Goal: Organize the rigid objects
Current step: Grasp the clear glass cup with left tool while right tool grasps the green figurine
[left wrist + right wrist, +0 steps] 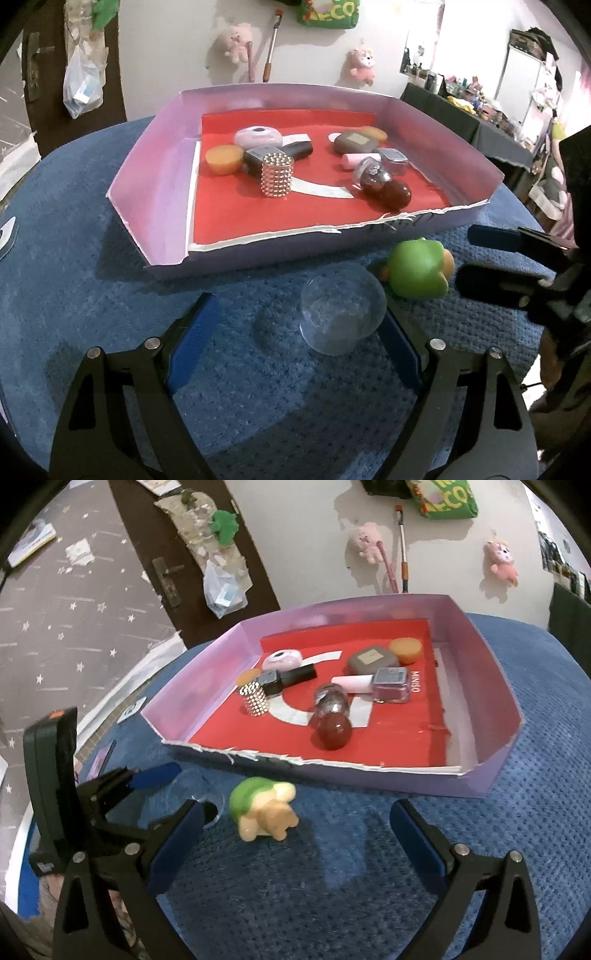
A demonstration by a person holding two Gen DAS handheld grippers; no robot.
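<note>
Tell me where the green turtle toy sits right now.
The green turtle toy lies on the blue cloth outside the tray, by its near wall, beside the clear cup.

It was a lived-in home: pink plush toys (235, 41) hung on the wall, beside a cluttered shelf (476, 92).

A lilac-walled box (155, 155) with a red floor sat mid-frame on a dotted blue cloth (92, 295). Inside were a silver studded cylinder (277, 176), an orange cup (223, 158) and a dark red ball (399, 194). Lower right lay a green-and-cream turtle toy (419, 271).
</note>
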